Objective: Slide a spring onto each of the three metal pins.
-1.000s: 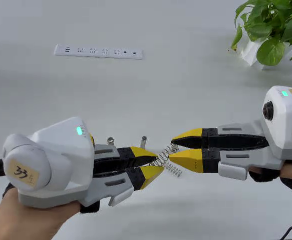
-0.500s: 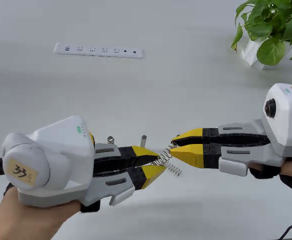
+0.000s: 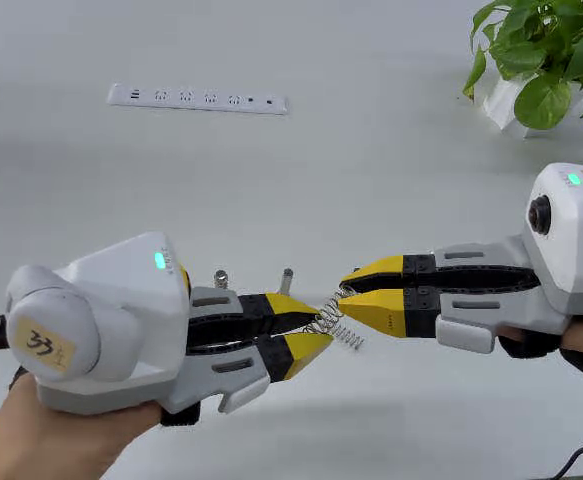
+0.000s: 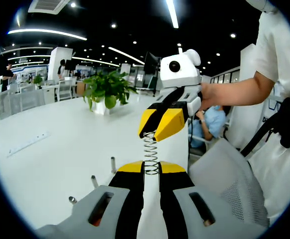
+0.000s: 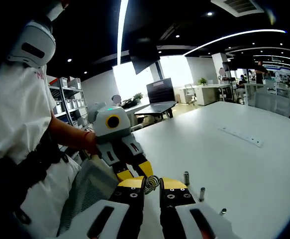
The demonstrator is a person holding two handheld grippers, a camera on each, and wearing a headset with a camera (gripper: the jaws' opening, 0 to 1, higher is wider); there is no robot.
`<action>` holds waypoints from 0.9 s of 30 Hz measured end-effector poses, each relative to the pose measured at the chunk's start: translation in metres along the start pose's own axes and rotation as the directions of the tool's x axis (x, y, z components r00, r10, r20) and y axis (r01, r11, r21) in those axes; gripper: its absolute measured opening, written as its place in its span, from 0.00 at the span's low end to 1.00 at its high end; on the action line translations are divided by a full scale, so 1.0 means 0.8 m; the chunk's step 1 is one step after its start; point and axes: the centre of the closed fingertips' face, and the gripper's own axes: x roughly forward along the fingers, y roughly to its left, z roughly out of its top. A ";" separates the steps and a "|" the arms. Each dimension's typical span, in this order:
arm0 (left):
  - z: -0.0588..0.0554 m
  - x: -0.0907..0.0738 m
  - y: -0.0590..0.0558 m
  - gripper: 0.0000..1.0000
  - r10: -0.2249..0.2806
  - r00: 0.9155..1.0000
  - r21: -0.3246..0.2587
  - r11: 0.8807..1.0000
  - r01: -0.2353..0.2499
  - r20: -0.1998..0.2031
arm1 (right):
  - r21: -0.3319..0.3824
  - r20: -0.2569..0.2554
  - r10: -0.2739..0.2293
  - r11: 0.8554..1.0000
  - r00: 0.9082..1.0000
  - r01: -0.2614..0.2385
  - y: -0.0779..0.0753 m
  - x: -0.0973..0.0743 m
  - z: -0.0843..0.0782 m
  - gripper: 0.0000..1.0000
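In the left gripper view, three metal pins [image 4: 93, 181] near the spring [image 4: 150, 152]

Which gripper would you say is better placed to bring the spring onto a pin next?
Probably the left gripper: shut on the spring, with the pins just beside its tips. The right gripper grips the other end, farther off.

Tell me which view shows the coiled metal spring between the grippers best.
The left gripper view: the coiled metal spring runs full length between the yellow jaws, its coils distinct. The head view shows the spring small and slanted between the jaws. The right gripper view shows the spring nearly end-on, mostly hidden by jaws.
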 end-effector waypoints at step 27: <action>-0.006 0.004 -0.005 0.08 -0.028 0.999 -0.010 1.000 0.027 -0.018 | -0.020 0.004 0.023 1.000 1.000 -0.023 0.007 -0.002 0.008 0.06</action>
